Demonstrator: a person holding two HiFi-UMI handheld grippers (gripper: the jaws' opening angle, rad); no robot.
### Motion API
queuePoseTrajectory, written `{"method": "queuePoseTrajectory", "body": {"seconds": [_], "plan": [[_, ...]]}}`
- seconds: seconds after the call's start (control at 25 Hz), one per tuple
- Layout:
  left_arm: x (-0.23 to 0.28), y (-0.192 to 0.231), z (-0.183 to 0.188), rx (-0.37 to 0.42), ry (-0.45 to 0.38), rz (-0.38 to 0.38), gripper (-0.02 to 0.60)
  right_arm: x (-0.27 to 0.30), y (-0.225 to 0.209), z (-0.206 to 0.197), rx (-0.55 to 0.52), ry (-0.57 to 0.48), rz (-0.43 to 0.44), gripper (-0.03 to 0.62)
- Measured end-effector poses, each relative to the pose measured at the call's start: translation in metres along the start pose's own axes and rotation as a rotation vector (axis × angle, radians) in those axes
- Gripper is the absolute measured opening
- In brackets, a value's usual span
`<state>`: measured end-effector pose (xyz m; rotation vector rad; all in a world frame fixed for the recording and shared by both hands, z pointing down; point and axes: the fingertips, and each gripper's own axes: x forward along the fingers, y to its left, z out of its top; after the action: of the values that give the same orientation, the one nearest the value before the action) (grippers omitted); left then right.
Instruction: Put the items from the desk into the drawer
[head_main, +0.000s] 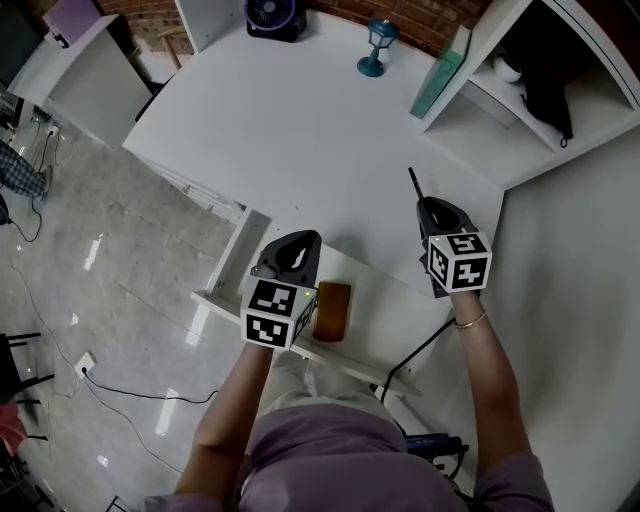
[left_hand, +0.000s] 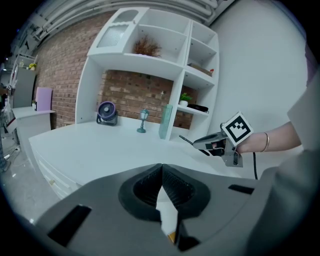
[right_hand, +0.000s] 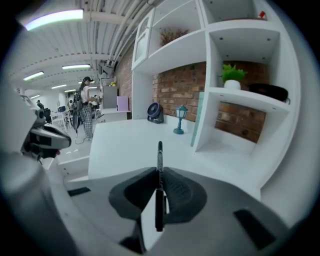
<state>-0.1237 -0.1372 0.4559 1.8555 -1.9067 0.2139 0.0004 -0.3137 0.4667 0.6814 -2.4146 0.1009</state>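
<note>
Pen (right_hand: 159, 186) gripped tight by the right gripper's (right_hand: 159, 174) fingers (right_hand: 179, 189), tip toward 12 o'clock over the worktop (head_main: 290, 130); left gripper's (left_hand: 161, 172) fingers (left_hand: 145, 187) closed, empty, above the open drawer (head_main: 382, 308)

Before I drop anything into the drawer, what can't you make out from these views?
- Head view: the left gripper covers much of the drawer and the brown item's edge; its kind is unclear.
- Left gripper view: the gripper's own body hides the drawer.
- Head view: the right gripper covers most of the pen.
</note>
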Motion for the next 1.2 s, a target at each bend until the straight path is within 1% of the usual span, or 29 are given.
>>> {"method": "queuePoseTrajectory", "body": {"seconds": [0.2, 0.56, 0.84, 1.2], "plan": [[-0.003, -0.005, 0.0, -0.003, 0.001, -0.036, -0.002, -0.032, 0.024, 0.0, 0.044, -0.042, 0.009, 0.046], [-0.002, -0.018, -0.002, 0.03, 0.018, -0.111, -0.002, -0.079, 0.055, -0.017, 0.125, -0.077, -0.001, 0.046], [0.002, -0.035, -0.005, 0.064, 0.034, -0.169, -0.002, -0.105, 0.075, -0.043, 0.189, -0.066, -0.012, 0.046], [0.005, -0.056, -0.015, 0.087, 0.072, -0.232, -0.002, -0.127, 0.096, -0.076, 0.255, -0.048, -0.018, 0.046]]}}
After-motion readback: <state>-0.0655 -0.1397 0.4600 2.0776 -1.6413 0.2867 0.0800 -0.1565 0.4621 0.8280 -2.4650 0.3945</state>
